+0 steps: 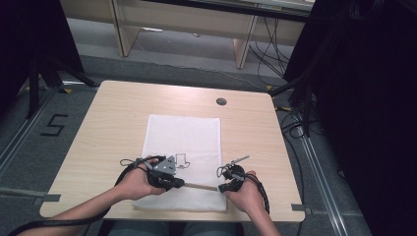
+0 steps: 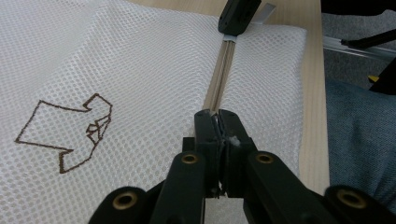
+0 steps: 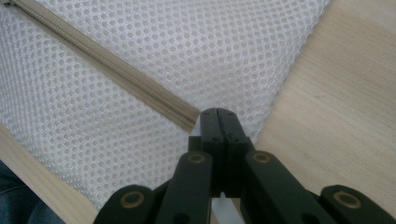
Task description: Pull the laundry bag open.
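A white mesh bag (image 1: 184, 137) lies flat on the wooden table (image 1: 108, 128), with a brown outline drawing (image 2: 65, 133) on it. Its beige zipper (image 1: 200, 186) runs along the near edge between my two grippers. My left gripper (image 2: 217, 116) is shut on the zipper's pull end, and the closed zipper (image 2: 219, 70) stretches away from it. At the far end of that stretch sits my right gripper (image 2: 236, 23). In the right gripper view the right gripper (image 3: 217, 114) is shut on the bag's edge just where the zipper (image 3: 116, 70) ends.
A round cable hole (image 1: 221, 102) sits at the table's far side. The front edge of the table runs just behind the hands. On the floor are a tape "5" (image 1: 53, 125), cables (image 1: 295, 123) and stand legs (image 1: 54, 69); wooden furniture (image 1: 187, 24) stands beyond.
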Demonstrator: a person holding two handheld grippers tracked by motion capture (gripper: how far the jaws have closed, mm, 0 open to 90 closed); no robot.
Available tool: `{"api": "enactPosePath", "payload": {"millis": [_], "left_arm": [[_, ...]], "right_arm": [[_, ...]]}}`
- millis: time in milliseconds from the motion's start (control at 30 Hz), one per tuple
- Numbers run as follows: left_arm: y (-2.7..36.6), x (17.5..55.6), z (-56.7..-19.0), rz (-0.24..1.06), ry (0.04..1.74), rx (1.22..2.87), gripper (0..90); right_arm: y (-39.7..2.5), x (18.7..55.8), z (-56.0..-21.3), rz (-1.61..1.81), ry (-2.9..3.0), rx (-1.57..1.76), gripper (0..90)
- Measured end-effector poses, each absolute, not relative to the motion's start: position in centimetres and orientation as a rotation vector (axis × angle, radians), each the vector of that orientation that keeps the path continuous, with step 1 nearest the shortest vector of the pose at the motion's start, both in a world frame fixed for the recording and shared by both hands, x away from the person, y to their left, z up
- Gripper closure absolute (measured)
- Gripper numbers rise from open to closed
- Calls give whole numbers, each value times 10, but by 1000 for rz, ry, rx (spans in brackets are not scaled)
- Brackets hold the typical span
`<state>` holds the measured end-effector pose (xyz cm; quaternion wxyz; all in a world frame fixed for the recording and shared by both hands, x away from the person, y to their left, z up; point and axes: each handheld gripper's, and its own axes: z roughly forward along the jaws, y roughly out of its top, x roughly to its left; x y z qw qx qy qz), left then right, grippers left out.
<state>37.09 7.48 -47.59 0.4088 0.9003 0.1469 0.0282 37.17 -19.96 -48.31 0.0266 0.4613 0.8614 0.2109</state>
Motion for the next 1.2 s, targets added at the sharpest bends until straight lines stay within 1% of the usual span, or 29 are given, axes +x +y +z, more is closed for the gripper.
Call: {"api": "enactPosePath", "payload": {"millis": [167,800,833,867,1100,1200], "left_arm": [[78,371,-475,81,353,2276,873],[88,369,-473,70,387,2264,873],[90,370,-473,78,364,2270,873],[90,369,-473,72,387,2269,873],[93,370,-474,77,377,2264,873],[94,369,-474,65,397,2254,873]], "right_arm": [[-200,372,-483,652,2660,1429,900],[-199,371,-483,656,2654,1455,900],[-199,371,-483,655,2655,1454,900],[-199,371,-483,654,2655,1455,900],[-199,371,-483,656,2654,1463,900],[-199,371,-483,656,2655,1464,900]]}}
